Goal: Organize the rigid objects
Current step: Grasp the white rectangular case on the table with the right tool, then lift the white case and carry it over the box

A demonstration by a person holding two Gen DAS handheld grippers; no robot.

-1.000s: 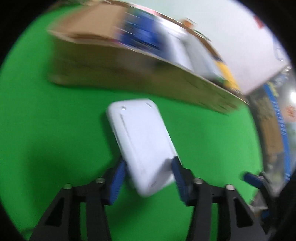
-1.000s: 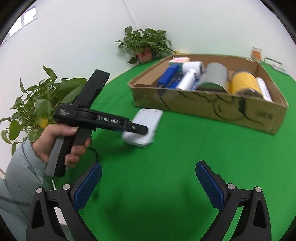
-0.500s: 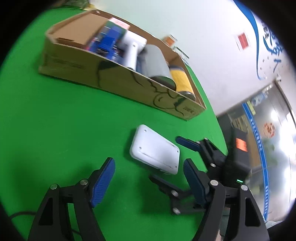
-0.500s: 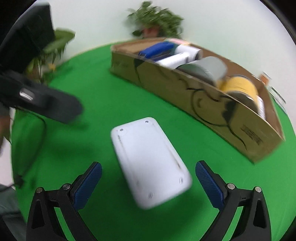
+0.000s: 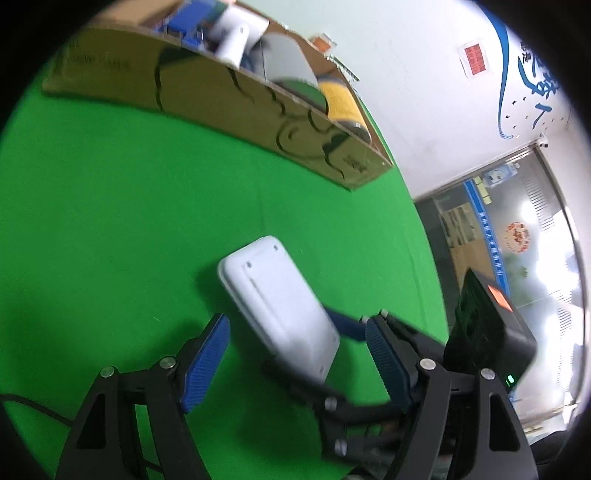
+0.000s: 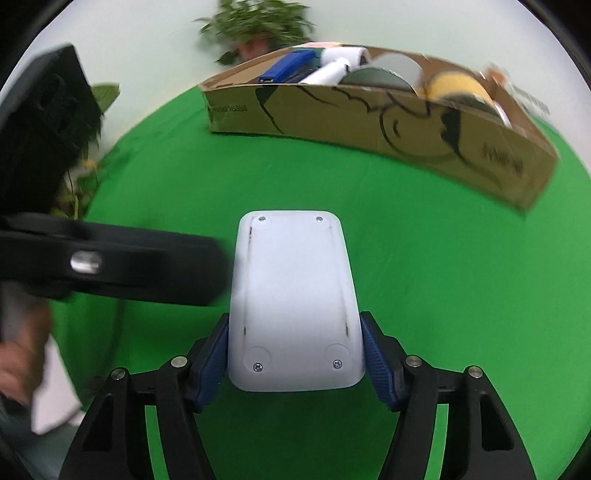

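Note:
A flat white plastic device (image 6: 293,306) with rounded corners and small screws is clamped between the blue pads of my right gripper (image 6: 293,360), above the green table. It also shows in the left wrist view (image 5: 277,306), tilted, with the right gripper's fingers on it. My left gripper (image 5: 299,363) is open and empty, its pads on either side of the device without touching it. The open cardboard box (image 6: 388,110) stands beyond, holding a blue object (image 6: 286,66), white rolls (image 6: 332,68), a grey roll (image 6: 380,72) and a yellow roll (image 6: 458,88).
The green table (image 6: 424,240) spreads between the device and the box (image 5: 221,96). The left gripper's black body (image 6: 103,266) crosses the left of the right wrist view. Potted plants (image 6: 258,26) stand behind the box. A wall and glass door (image 5: 517,221) lie to the right.
My left gripper let go of the white device and opened. My right gripper came in and closed on it, and now holds it facing the box.

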